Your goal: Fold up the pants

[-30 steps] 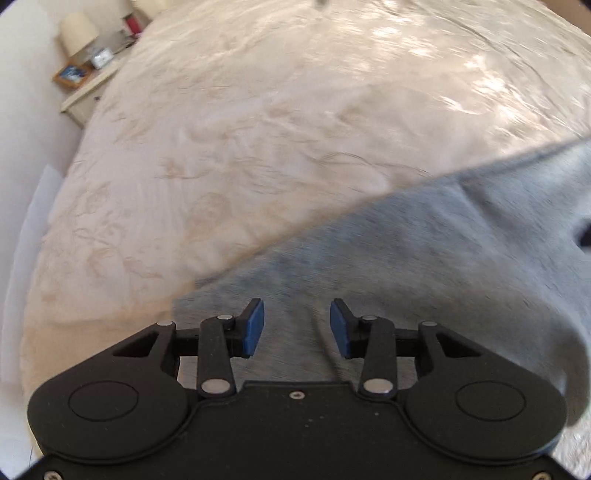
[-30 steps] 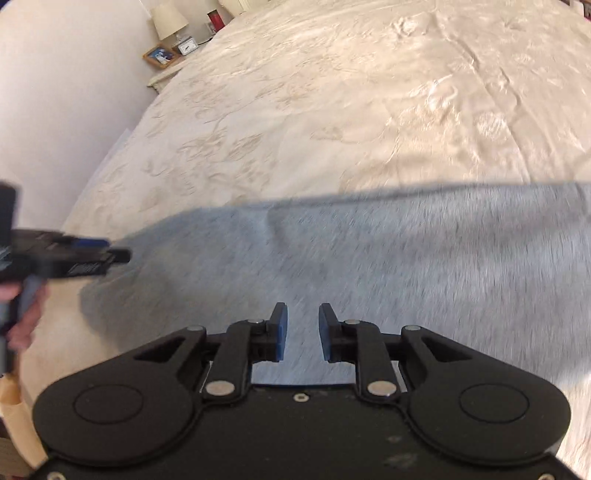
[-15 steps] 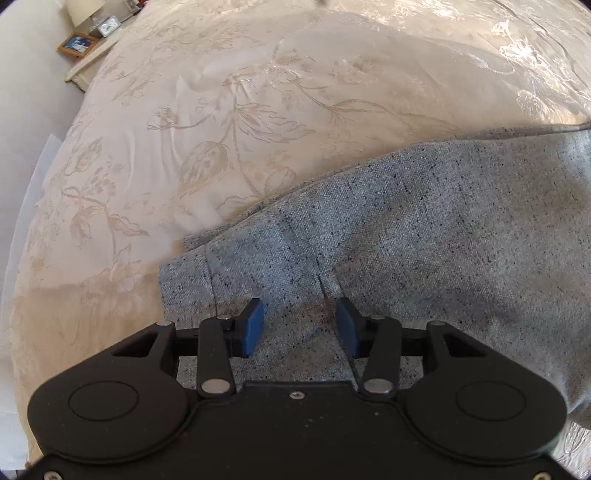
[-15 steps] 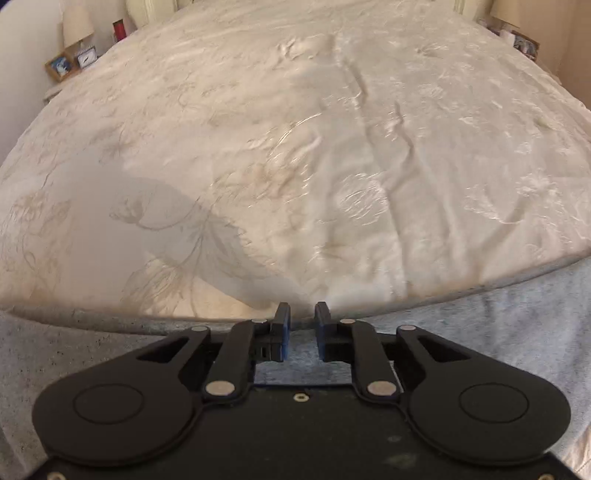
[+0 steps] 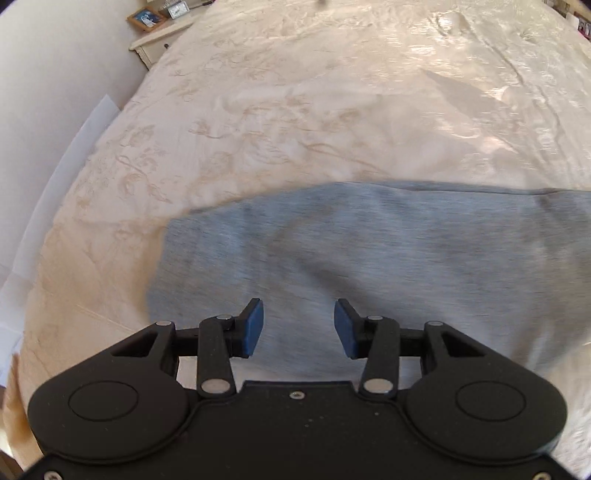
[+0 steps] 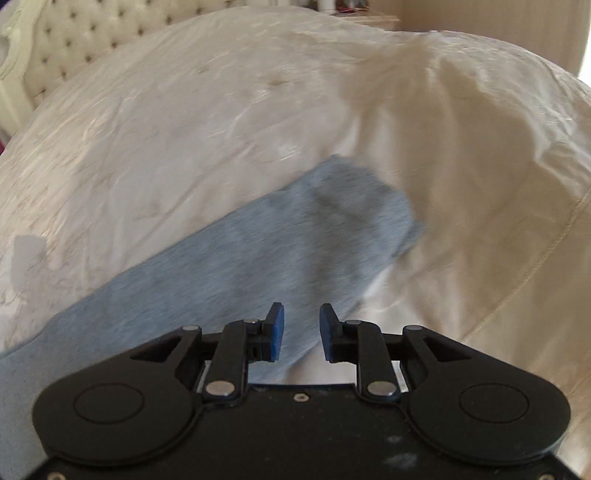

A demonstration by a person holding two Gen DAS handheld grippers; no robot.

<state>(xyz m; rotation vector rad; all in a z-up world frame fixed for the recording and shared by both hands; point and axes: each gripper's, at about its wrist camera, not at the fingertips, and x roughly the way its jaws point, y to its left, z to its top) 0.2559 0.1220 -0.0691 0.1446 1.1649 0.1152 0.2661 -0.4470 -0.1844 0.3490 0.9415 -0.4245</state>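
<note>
Pants point(image 5: 369, 258) lie flat on the bed point(image 5: 295, 110), a grey band across mid-frame in the left view, running diagonally to an end right of centre in the right view. Left gripper point(image 5: 298, 328): fingers apart, empty, above the cloth. Right gripper point(image 6: 298, 331): fingers have just been opening, narrow gap, nothing clamped. Risks we see: both views are blurred, so a rushed pinch may catch only the top layer or snag the bedspread, skewing the fold.

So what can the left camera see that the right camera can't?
Only the left wrist view shows the nightstand with a picture frame. Only the right wrist view shows the tufted headboard. Both show the gray pants lying on the cream bedspread, and each shows its own gripper open above them: left gripper, right gripper.
</note>
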